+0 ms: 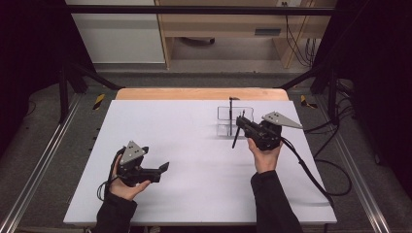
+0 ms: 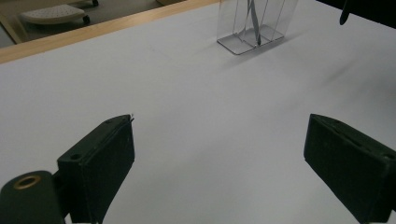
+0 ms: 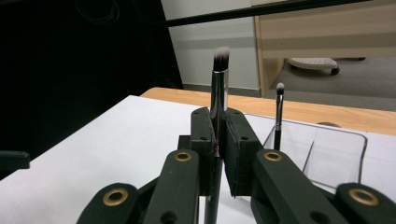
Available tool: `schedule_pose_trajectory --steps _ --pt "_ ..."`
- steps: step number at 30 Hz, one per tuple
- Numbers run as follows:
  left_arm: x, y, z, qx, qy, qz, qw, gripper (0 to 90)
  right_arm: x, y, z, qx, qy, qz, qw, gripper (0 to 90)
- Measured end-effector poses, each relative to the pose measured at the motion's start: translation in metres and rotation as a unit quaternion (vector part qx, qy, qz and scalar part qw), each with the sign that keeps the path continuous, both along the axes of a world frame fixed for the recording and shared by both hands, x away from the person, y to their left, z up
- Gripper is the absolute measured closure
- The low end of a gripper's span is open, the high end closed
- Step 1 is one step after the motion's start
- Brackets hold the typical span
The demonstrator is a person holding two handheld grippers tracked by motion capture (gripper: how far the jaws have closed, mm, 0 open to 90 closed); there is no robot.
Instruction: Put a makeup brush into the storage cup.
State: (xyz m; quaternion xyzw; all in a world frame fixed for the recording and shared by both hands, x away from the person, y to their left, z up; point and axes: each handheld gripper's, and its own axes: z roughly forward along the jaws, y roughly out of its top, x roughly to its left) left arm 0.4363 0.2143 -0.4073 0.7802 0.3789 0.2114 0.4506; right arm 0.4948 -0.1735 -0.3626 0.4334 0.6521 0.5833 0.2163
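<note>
Right gripper (image 3: 218,140) clamps brush (image 3: 219,79) — handle cropped

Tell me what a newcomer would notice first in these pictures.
First, the right gripper over the right side of the white table, its fingers clamped on an upright makeup brush with a silver ferrule. Just behind it stands a clear acrylic organizer with a smaller brush in it. The left gripper sits near the table's left front, open.
</note>
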Motion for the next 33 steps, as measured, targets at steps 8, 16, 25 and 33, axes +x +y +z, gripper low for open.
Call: schedule_pose_trajectory --steps 8,16,25,33 --pt "0.002 0.005 -0.001 0.001 0.003 0.005 1.0 7.6 0.013 0.0 0.002 -0.013 -0.003 -0.014 0.9998 83.9" --pt "0.003 0.008 -0.001 0.002 0.004 0.007 1.0 6.7 0.024 0.0 -0.001 -0.021 0.001 -0.025 0.9995 83.9" --pt "0.003 0.009 -0.002 0.002 0.004 0.009 0.9999 6.7 0.034 0.003 0.006 -0.023 -0.007 -0.034 0.9991 83.9" --pt "0.003 0.009 -0.002 0.004 0.004 0.009 0.9999 6.7 0.044 0.003 0.016 -0.02 -0.015 -0.048 0.9985 84.0"
